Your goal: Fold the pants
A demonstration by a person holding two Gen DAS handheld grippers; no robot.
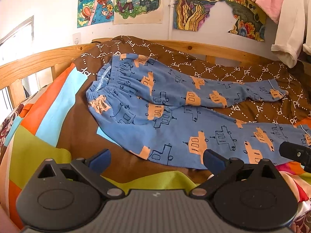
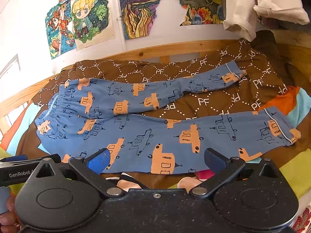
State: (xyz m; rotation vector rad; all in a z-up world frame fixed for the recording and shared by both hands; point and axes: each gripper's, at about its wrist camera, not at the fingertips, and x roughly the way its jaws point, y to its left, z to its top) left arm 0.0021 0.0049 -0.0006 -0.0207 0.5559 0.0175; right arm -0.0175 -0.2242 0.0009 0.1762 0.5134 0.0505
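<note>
Across the bed (image 1: 64,120), from the end where the waistband (image 1: 108,81) lies toward the other end, your pants (image 1: 175,116) lie flat on the brown cover (image 2: 204,101). The legs splay apart in a narrow V. The near leg (image 2: 175,136) runs along the bed's near edge and the far leg (image 2: 155,93) angles toward the wooden rail (image 1: 38,60) at the wall side.

Your left claw (image 1: 156,158) is spread wide and holds nothing; it hovers at the near edge, just short of the near leg's upper part. Your right claw (image 2: 156,160) is spread wide too, empty, over the near edge by the middle of the near leg. Neither touches the cloth as far as these views show.

No fold looks made yet. The pants look like thin, soft knit: light, limp, apt to drag and wrinkle against the cover, not to slide. A pinch at one spot will probably lift only a peak of fabric, so take hold at firmer points: the gathered elastic waistband with your left claw, and the piped cuff (image 2: 279,130) of the near leg with your right. Pinch through both layers, or the lower one may stay behind. Lifting both ends together should carry the near leg over onto the far one.
</note>
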